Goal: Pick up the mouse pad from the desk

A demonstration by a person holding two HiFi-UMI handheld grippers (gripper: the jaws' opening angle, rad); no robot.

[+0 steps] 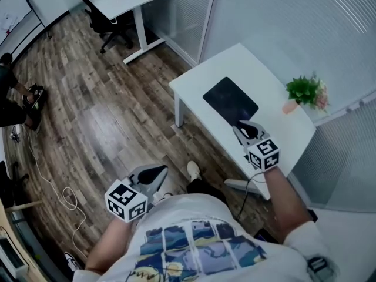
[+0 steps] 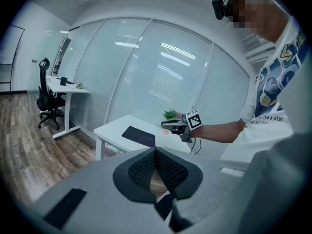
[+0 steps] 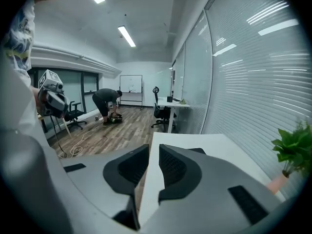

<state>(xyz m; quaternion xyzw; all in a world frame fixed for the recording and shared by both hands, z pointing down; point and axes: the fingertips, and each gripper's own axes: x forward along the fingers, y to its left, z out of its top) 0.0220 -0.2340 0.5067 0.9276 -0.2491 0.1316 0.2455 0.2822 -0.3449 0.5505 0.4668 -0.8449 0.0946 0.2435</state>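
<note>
The right arm is stretching forward, the right gripper [image 1: 245, 127] hovering at the near edge of the mouse pad [image 1: 230, 100] lying on the tabletop [image 1: 241, 63], fingers slightly parted, empty. The left gripper [image 1: 154, 173] is hanging near the body, fingers clenched, empty.

The desk [image 1: 247, 69] lies bare left of the mouse pad [image 1: 230, 100]; a potted plant [image 1: 305, 90] and glass wall [image 1: 264, 10] crowd its right side.

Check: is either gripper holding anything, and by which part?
Nothing held: left gripper and right gripper jaws are empty; mouse pad lies flat on the desk.
</note>
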